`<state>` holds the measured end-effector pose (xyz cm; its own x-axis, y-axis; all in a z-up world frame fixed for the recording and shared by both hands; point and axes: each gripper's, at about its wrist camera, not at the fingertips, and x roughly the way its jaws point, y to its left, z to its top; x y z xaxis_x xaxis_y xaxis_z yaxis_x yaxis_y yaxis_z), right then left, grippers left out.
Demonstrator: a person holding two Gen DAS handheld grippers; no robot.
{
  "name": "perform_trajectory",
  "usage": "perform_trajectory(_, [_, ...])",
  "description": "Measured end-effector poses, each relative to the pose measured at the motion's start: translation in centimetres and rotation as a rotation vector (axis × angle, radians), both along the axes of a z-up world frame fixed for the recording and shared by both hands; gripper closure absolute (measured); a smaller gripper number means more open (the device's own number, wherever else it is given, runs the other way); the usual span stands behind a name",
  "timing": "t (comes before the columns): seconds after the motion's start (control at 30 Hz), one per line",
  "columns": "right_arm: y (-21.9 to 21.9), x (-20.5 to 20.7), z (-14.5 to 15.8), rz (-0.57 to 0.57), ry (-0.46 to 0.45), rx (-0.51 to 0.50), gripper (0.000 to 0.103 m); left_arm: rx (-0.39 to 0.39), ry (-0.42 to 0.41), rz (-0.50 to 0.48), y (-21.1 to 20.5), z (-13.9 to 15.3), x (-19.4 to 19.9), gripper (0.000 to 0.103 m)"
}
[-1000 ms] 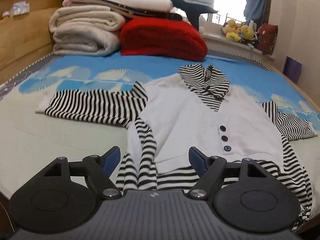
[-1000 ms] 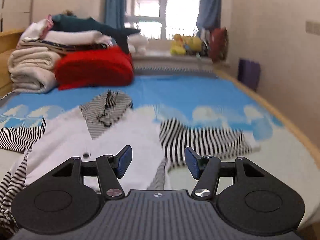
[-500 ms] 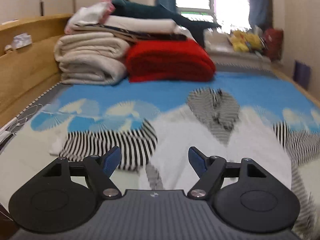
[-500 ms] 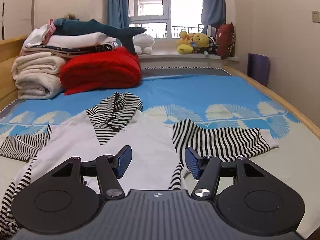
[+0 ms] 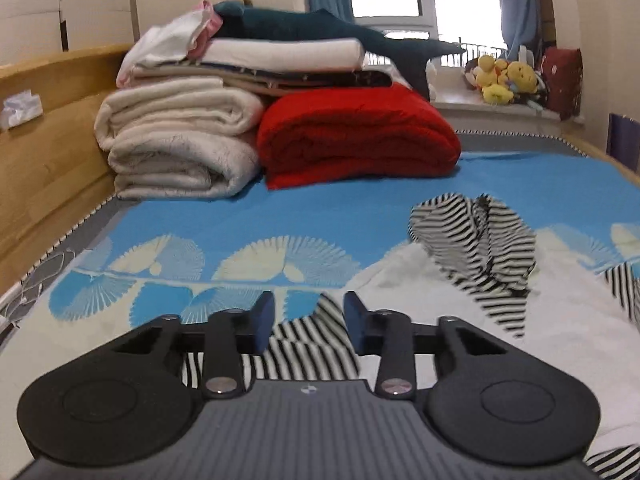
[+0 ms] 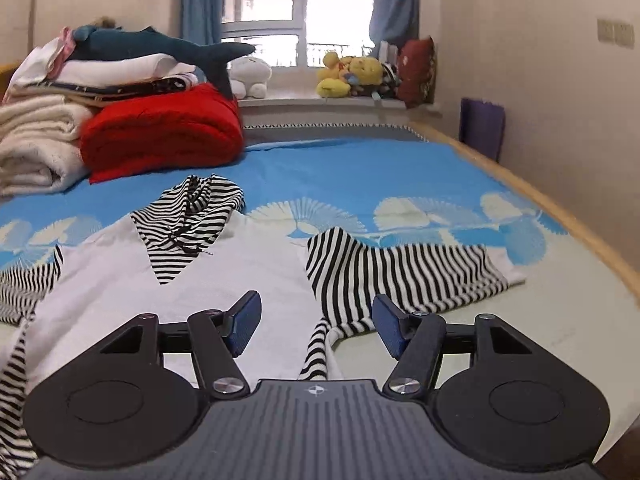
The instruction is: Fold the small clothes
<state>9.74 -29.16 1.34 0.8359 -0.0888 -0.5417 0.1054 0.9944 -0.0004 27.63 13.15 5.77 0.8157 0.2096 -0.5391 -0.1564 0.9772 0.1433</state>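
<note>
Both the left gripper (image 5: 309, 322) and right gripper (image 6: 316, 324) hover, jaws released, over the white striped-sleeved child's top (image 6: 248, 276) on the blue-patterned bed (image 6: 352, 172).

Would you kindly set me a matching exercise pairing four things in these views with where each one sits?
Things:
1. folded red blanket
2. dark teal shark plush
3. yellow stuffed toys
4. white top with striped sleeves

Places:
A. on the windowsill
B. spread flat on the blue bedsheet
C. atop the linen stack
D. beside cream folded blankets

Pairs: 1-D, 2-C, 3-A, 4-B
</note>
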Motion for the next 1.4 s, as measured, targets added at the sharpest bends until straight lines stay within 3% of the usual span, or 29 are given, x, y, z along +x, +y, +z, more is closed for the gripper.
perform_trajectory(0.07, [0.7, 0.0, 0.0, 0.020, -0.005, -0.037, 0.040, -0.047, 0.047, 0.023, 1.4, -1.0, 0.3, 0.066])
perform_trajectory(0.2, [2.4, 0.7, 0.1, 0.053, 0.003, -0.105, 0.041, -0.116, 0.066, 0.078, 4.0, -1.6, 1.3, 0.066])
perform_trajectory(0.37, [5.4, 2.5, 0.4, 0.166, 0.010, -0.145, 0.040, -0.163, 0.113, 0.130, 6.1, -3.0, 1.7, 0.066])
perform_trajectory(0.8, [15.8, 12.2, 5.1, 0.307, -0.122, 0.007, 0.041, -0.232, 0.137, 0.251, 9.7, -5.2, 2.7, 0.065])
perform_trajectory(0.97, [16.0, 12.9, 3.0, 0.340, -0.165, -0.004, 0.040, -0.251, 0.163, 0.319, 12.7, -7.7, 2.7, 0.065])
perform_trajectory(1.03, [16.5, 13.6, 1.3, 0.344, -0.092, -0.059, 0.040, -0.253, 0.167, 0.362, 14.3, -8.7, 2.5, 0.065])
perform_trajectory(1.2, [17.9, 14.9, 1.1, 0.451, -0.097, -0.089, 0.041, -0.386, 0.157, 0.518, 19.8, -10.7, 2.0, 0.064])
perform_trajectory(1.4, [17.6, 15.7, 0.7, 0.464, -0.066, -0.096, 0.042, -0.531, 0.154, 0.668, 24.3, -12.8, 1.6, 0.058])
